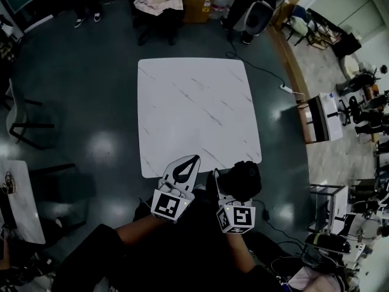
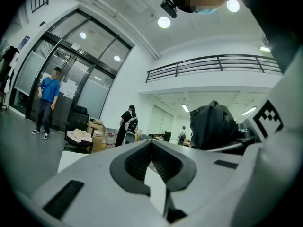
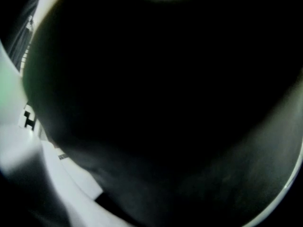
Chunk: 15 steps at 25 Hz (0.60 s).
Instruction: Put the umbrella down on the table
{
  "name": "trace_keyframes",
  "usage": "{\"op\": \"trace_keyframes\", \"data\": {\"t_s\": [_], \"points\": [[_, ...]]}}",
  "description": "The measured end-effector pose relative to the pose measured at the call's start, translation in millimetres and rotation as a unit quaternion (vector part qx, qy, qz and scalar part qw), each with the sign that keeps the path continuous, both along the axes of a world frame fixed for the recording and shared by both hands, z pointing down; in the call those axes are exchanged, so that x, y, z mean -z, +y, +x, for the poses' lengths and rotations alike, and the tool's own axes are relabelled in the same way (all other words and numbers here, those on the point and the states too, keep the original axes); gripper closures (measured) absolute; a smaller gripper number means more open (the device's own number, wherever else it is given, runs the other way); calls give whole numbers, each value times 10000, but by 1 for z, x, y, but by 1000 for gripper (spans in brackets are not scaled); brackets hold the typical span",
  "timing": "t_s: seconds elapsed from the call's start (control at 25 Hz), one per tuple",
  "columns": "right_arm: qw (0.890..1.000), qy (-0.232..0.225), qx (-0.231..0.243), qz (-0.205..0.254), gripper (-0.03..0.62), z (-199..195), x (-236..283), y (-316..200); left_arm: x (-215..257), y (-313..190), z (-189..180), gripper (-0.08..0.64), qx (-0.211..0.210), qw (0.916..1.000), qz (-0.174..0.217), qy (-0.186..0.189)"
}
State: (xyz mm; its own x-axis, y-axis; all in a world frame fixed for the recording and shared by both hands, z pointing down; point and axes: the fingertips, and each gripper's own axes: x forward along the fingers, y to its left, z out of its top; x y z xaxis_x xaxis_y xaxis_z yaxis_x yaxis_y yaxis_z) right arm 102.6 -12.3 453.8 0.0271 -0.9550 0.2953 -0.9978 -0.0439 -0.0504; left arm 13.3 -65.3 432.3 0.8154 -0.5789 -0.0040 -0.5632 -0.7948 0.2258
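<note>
Gripping the folded black fabric umbrella (image 1: 244, 176), the right gripper (image 1: 234, 180) sits lowest in the head view, at about five o'clock, its marker cube toward the person. The right gripper view is filled by the umbrella's (image 3: 161, 89) dark cloth, which covers that gripper's jaws, so the hold reads only from the head view, where the bundle sits at the gripper's front. Just beside it, at six o'clock, the left gripper (image 1: 194, 160) is clenched and empty: its own view shows the ribbed pads meeting at the tips (image 2: 151, 145) with nothing between them, and the umbrella (image 2: 213, 124) bulks up at two o'clock of those jaws.

Both grippers hover at the near edge of the square white marble-patterned table (image 1: 194, 102); the umbrella hangs off the table's near right corner, not on the top.

Beyond the table, at twelve o'clock, stand a dark chair draped with pale cloth (image 1: 157, 3) and a brown cardboard box (image 1: 197, 8). At two o'clock a white power strip (image 1: 285, 89) lies on the dark floor.
</note>
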Motion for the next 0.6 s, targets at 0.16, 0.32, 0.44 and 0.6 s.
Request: {"op": "trace_keyframes", "data": {"t_s": [0.16,0.32,0.44,0.6], "points": [[9997,-37,-39,-249,255,31,-19,-29,-8,-24,10,553,163,9999,-4,17],[9987,-312,143,-376,255,59,-39,-57,-14,-50,38,552,261,9995,100,-132],[9974,-491,363,-375,255,79,-53,-85,-5,-74,59,553,493,9984,251,112],[9947,-659,563,-553,255,106,-70,-122,-2,-105,86,553,632,9977,241,-26]]}}
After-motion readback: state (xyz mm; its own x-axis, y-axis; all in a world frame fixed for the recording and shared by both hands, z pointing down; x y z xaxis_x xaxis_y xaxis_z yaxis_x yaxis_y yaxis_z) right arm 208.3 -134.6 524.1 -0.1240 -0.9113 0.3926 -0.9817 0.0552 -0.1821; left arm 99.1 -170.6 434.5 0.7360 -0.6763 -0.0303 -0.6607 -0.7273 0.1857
